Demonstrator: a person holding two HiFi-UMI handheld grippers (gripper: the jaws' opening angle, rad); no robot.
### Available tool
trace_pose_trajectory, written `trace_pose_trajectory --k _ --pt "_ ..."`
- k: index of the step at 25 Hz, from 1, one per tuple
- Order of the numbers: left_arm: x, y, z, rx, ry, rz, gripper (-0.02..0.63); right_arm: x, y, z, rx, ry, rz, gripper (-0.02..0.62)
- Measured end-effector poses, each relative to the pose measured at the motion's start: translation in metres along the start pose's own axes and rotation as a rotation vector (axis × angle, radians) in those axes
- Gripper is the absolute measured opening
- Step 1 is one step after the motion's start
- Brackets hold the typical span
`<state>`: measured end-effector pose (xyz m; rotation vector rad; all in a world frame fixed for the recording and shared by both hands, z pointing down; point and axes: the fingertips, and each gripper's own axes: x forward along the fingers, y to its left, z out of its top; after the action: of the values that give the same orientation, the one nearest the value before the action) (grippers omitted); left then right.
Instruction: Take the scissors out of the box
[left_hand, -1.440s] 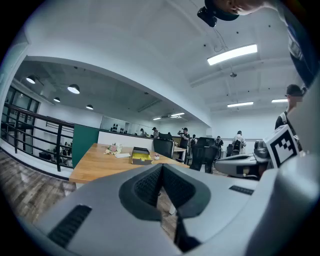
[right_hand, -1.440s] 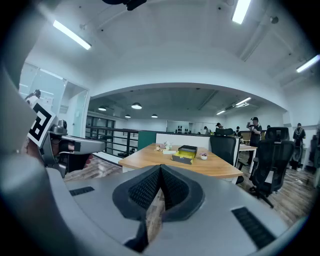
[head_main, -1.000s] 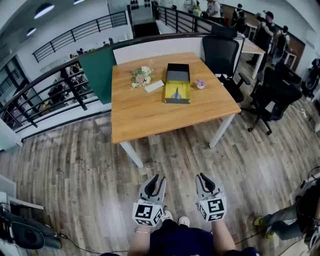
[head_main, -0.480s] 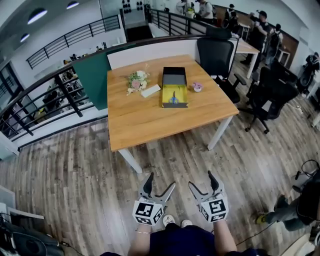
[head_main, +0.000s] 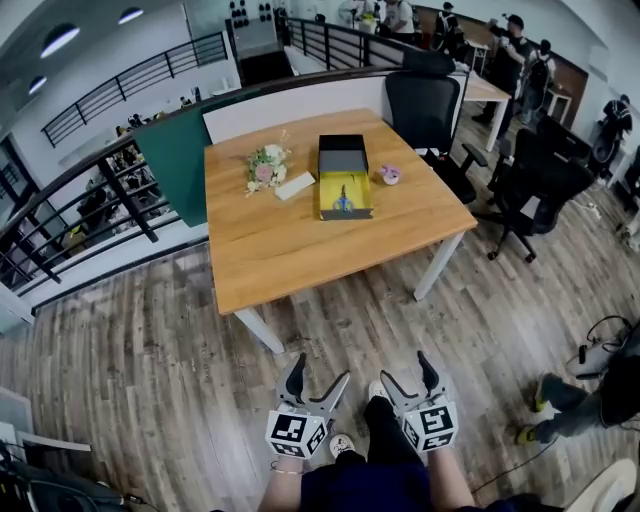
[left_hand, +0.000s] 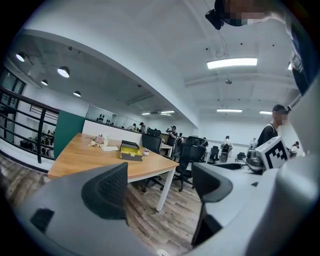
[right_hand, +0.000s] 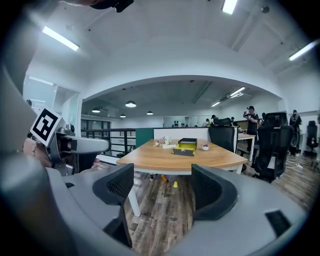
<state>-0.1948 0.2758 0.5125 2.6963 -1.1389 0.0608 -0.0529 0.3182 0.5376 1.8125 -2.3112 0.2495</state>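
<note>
Okay, approach step, nothing grabbed yet. We stand on the floor, well apart from the table, with both grippers held low in front of us.

Left gripper: jaws have just been opening and are wide apart. Nothing is between them; only floor and a table leg show through the gap.

Right gripper: jaws have also just been opening, then came back in a hair. They are wide too, and empty.

The box sits on the far half of the table, lid flipped back, yellow inside. The scissors lie flat in the yellow part, untouched. Which way the handles point is too small to tell from here. Flowers and a white card are just left of the box, and a small pink thing is just right of it. A chair stands at the table's far right corner.

Progress, as we judge it: barely begun, since the scissors are in the box and we are out of reach.

Next, we think, we walk up to the near edge and bring one gripper over the open box. Then it comes down steeply, so the walls don't block the jaws, and pinches the scissors where they sit. They are thin and flat on the bottom, so the pinch may slip. The other gripper could steady the box.
</note>
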Motion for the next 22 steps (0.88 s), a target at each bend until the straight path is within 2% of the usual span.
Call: trace_pose_trajectory --k 8,15,22 --pt "0.044 0.009 0.002 0.016 -0.007 -0.018 0.385 0.056 -0.038 0.012 -0.028 -0.010 0.040 0.345" --pt "0.114 0.037 0.021 0.040 -0.017 0.060 0.385 0.128 -0.086 0.034 -0.070 -0.021 0.088 0.342" --pt "0.179 0.062 0.033 0.019 -0.027 0.155 0.385 0.188 -0.140 0.047 -0.100 -0.009 0.142 0.339"
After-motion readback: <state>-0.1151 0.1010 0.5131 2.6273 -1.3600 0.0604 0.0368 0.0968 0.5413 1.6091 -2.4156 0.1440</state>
